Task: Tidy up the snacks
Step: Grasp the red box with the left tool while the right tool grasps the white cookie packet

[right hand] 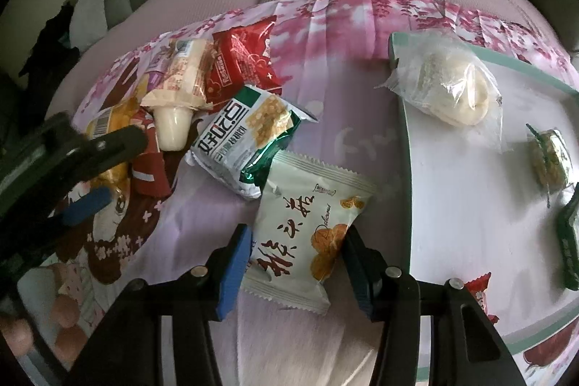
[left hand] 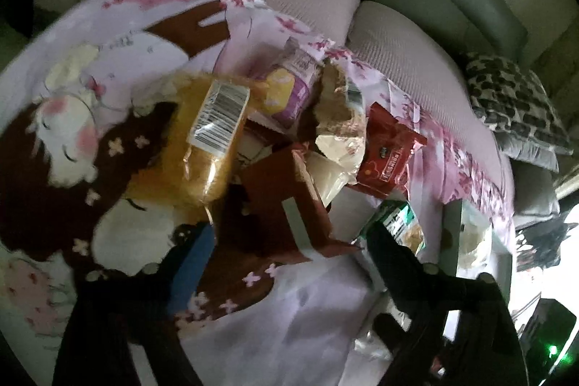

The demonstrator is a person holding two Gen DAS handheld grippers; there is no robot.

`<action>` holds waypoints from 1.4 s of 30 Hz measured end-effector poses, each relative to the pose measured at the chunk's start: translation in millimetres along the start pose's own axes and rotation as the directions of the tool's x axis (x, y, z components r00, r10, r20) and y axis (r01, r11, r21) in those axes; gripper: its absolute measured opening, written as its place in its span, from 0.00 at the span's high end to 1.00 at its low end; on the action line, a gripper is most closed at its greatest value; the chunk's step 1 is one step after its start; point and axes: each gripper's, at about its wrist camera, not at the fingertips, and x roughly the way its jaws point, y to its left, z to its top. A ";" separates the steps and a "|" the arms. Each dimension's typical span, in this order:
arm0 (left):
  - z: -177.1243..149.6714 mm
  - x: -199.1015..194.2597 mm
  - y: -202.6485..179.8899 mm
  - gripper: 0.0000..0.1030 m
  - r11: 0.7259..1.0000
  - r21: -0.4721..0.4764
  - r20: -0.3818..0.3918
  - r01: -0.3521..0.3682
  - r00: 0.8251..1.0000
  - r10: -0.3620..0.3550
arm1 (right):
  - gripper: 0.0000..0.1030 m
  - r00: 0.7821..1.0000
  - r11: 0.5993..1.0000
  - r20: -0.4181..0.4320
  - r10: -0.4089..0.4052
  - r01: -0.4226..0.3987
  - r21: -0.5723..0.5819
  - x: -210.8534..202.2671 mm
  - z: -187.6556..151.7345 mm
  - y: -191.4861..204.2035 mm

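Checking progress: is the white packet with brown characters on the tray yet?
Not yet. The white packet lies on the cloth, left of the tray, between the right tool's fingers.

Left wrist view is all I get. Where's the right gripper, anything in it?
Observer: The right gripper straddles a white packet printed with orange cookies. Its pads sit at the packet's edges; I can't tell if they press.
Operator: Tray contents? I see one corner.
Observer: The tray holds a clear-bagged bun, a small wrapped snack and a dark green packet at its right edge.
Operator: What's behind my right finger?
Observer: A green-and-white packet flat on the cloth, meeting the white packet's top corner.
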 end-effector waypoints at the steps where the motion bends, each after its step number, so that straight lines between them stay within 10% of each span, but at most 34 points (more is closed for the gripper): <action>1: -0.1 2.7 0.3 0.17 1.000 -0.005 0.002 -0.002 1.000 0.002 | 0.47 1.000 1.000 -0.001 0.002 -0.002 0.000 0.3 0.7 0.2; 15: -1.9 18.9 11.3 0.55 0.995 -0.086 -0.007 0.059 0.998 -0.060 | 0.47 1.000 1.000 -0.001 -0.008 0.008 -0.013 1.1 0.6 1.5; 42: -8.5 5.9 2.9 0.60 0.998 -0.056 -0.034 0.021 0.999 -0.023 | 0.48 1.000 1.000 0.029 0.001 -0.001 -0.008 -13.1 -0.6 -3.1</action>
